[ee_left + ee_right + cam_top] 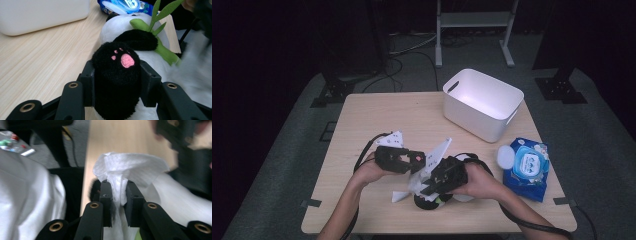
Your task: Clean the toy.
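A plush panda, white and black with green bamboo leaves, lies on the wooden table near its front edge. My left gripper is shut on one black paw with pink pads, which sticks up between the jaws. My right gripper is shut on a crumpled white wipe and hangs right over the toy. In the high view both grippers meet above the panda, the left gripper from the left and the right gripper from the right, with the wipe trailing below them.
A white plastic bin stands at the back right of the table. A blue pack of wet wipes with its lid flipped open lies at the right edge. Cables trail from both grippers toward the person.
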Demonstrator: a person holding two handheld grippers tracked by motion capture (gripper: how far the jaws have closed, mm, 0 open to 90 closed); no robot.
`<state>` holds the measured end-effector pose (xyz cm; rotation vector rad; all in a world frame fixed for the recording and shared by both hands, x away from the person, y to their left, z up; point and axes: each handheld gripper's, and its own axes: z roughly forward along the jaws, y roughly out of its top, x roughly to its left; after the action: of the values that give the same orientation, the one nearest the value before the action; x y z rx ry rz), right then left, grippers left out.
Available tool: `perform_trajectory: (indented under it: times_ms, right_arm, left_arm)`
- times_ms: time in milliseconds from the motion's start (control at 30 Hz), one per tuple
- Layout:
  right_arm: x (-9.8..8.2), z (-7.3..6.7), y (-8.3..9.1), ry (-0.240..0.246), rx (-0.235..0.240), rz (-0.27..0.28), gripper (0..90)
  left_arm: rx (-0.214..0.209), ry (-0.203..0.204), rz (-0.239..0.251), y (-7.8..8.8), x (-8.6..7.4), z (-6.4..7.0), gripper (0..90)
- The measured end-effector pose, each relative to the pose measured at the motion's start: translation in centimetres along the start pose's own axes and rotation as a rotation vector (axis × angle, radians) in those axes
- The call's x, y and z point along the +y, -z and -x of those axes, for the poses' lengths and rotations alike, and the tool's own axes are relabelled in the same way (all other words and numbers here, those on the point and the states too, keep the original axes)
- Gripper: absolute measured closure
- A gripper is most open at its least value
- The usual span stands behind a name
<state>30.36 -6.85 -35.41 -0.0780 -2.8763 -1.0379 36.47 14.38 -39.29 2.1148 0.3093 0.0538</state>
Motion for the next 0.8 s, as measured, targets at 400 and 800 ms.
perform_trajectory:
  times_ms: [400,800]
  right_arm:
    - [-1.1,3.4,2.6,-0.098,-0.135,0.055,77.5]
    - [1.8,5.5,3.3,-0.098,-0.219,0.058,77.6]
  left_arm:
    - [-0.007,-0.019,0.001,0.0,0.0,0.1,55.2]
    - [-0.033,-0.059,0.011,0.1,-0.1,0.3,51.8]
